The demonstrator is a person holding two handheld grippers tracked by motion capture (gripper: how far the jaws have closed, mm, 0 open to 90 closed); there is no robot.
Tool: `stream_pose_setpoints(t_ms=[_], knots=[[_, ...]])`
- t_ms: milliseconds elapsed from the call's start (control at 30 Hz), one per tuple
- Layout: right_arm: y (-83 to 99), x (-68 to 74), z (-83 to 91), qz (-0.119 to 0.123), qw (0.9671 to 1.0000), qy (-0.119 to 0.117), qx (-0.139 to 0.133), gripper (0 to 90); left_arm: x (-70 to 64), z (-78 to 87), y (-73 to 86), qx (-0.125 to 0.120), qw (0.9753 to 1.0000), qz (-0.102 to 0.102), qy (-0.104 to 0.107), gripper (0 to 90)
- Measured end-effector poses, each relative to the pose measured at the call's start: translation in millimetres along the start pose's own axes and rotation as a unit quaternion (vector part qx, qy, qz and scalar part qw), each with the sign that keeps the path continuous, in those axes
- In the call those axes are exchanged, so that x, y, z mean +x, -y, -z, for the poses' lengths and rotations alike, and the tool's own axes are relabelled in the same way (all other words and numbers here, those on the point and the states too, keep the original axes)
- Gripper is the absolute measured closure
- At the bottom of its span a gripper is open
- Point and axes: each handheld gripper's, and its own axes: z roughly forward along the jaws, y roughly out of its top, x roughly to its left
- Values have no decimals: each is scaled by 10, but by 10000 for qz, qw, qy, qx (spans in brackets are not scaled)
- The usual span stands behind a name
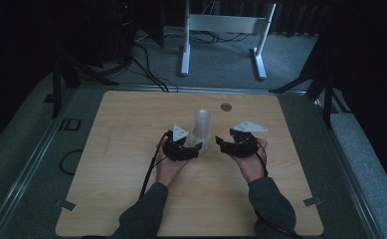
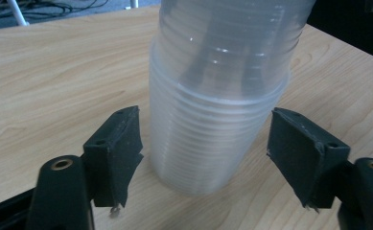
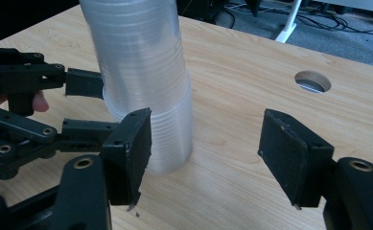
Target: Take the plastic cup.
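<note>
Stack of clear cups [image 1: 201, 128] upright at mid-tabletop [image 1: 131, 129], between my two claws.
Left claw [image 2: 203, 143] is spread, straddling the stack's base without contact; I judge it the nearer. Right claw [image 3: 208, 148] is spread, empty, the stack to its left. Pale wood surface with a grommet hole [image 3: 312, 81]; dim room beyond.

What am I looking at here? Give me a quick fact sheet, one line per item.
Setting: wooden table, with a round hole near its far edge
Main item: upright stack of clear plastic cups
Left gripper: open, jaws on either side of the stack's lower part, not touching it
Right gripper: open, beside the stack, to its right
Hands: one holds each gripper, in dark sleeves
Background: white stand legs, cables on the floor
</note>
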Motion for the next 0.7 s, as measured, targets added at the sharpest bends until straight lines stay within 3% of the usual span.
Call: stream_pose_setpoints(t_ms=[400, 700], knots=[[-86, -12, -21, -78, 9999, -83, -46, 328, -18, -35, -61, -80, 10000, -42, 36, 268], [-225, 49, -45, 71, 9996, -209, -153, 337, -19, -104, -59, -47, 9998, -195, 33, 260]])
